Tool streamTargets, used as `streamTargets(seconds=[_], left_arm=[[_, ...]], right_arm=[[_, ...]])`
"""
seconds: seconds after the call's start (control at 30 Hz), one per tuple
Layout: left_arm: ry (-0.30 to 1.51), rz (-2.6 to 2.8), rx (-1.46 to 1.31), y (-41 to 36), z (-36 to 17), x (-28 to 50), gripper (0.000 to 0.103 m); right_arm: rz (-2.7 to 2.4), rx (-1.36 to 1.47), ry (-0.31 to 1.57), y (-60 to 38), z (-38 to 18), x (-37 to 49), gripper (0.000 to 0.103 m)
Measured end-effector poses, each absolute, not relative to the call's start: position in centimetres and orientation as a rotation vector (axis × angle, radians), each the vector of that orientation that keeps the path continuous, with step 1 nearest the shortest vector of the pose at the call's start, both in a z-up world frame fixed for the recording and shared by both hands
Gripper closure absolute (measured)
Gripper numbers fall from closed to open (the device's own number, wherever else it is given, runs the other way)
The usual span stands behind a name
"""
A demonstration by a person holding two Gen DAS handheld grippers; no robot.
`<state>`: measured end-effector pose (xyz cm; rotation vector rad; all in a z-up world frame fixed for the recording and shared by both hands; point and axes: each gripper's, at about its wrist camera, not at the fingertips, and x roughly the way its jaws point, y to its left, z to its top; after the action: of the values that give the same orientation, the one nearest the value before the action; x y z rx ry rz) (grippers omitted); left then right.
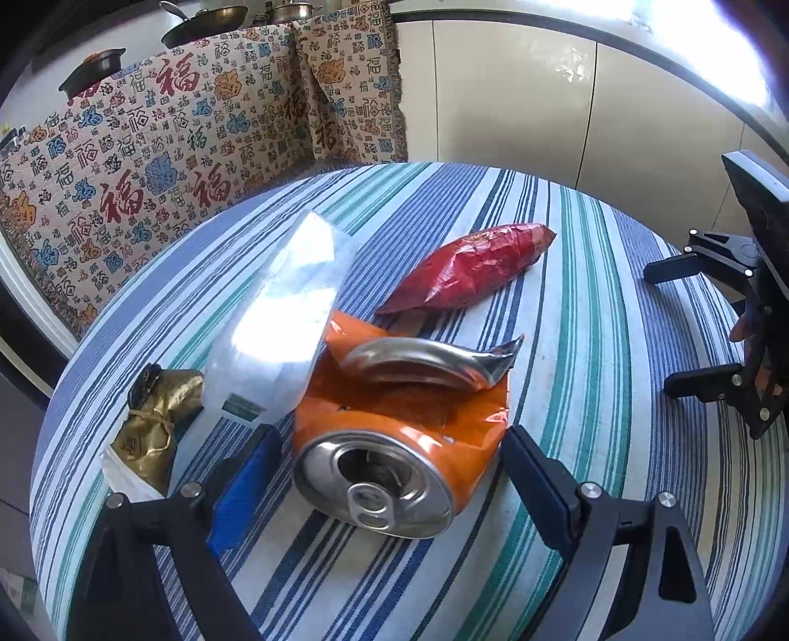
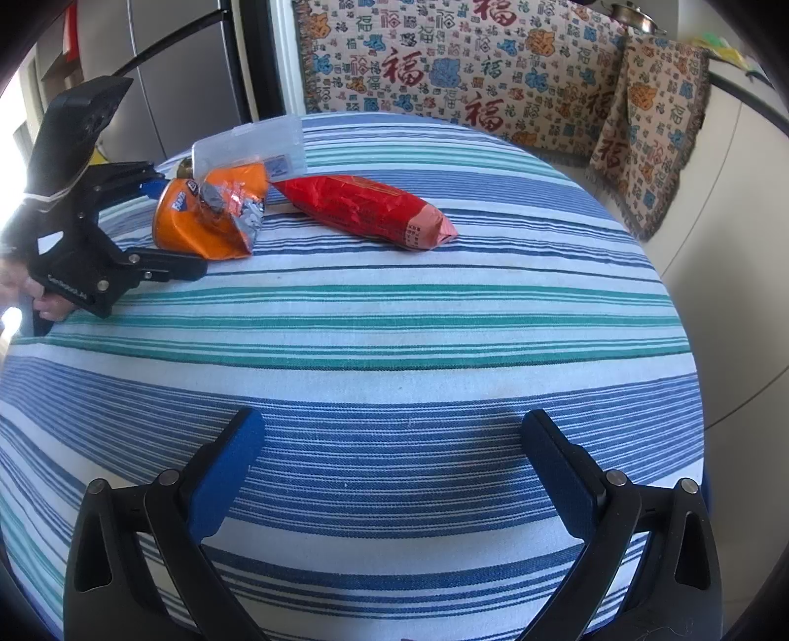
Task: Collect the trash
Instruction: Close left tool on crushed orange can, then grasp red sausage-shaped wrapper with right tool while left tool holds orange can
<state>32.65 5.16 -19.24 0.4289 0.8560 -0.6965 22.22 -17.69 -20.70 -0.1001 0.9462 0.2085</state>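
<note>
A crushed orange soda can (image 1: 394, 444) lies on the striped tablecloth (image 1: 591, 370), its top toward me. My left gripper (image 1: 389, 473) is open, with one finger on each side of the can; I cannot tell whether they touch it. A red snack wrapper (image 1: 468, 268) lies beyond the can, a clear plastic bag (image 1: 281, 315) to its left, and a gold wrapper (image 1: 153, 419) further left. In the right wrist view the can (image 2: 207, 217) and red wrapper (image 2: 370, 207) lie far across the table. My right gripper (image 2: 394, 473) is open and empty over bare cloth.
A patterned cloth (image 1: 148, 148) hangs over a bench behind the round table. Pans (image 1: 202, 24) sit on a counter at the back. White cabinets (image 1: 542, 98) stand to the right. The right gripper also shows at the right edge of the left wrist view (image 1: 690, 325).
</note>
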Motion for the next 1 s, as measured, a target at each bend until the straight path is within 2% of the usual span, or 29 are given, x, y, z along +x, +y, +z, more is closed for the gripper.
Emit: streamTargets(seconds=[0.03,0.23,0.5,0.7,0.9,0.93,1.0], left_arm=[[0.86,-0.697,0.419,5.1,-19.2,32.6,0.02],[0.905,-0.638,0.278,5.4,-18.9,30.1,0.02],[0.928,-0.322,0.13,5.8,-18.5,21.3,0.02],[0.926,-0.205,0.112,4.6,-18.7,19.7,0.02],[0.927,-0.195,0.108,4.5,-18.8,19.7,0.019],[0.927,-0.196,0.107,4.6,-18.9,19.8,0.019],[0.927,-0.195,0.104,4.7,-18.9,19.8,0.019]], right_arm=[[0.209,-0.1,0.946,-17.7,-20.7,22.2,0.0],[0.21,-0.099,0.946,-17.8,-20.7,22.2,0.0],[0.244,-0.052,0.934,-18.7,-20.5,22.7,0.001],[0.314,-0.202,0.986,-19.7,-20.4,29.5,0.002],[0.466,-0.405,0.97,-15.1,-19.3,34.4,0.002],[0.497,-0.412,0.983,-14.4,-19.6,35.0,0.004],[0.55,-0.364,1.03,-14.0,-20.2,35.6,0.038]])
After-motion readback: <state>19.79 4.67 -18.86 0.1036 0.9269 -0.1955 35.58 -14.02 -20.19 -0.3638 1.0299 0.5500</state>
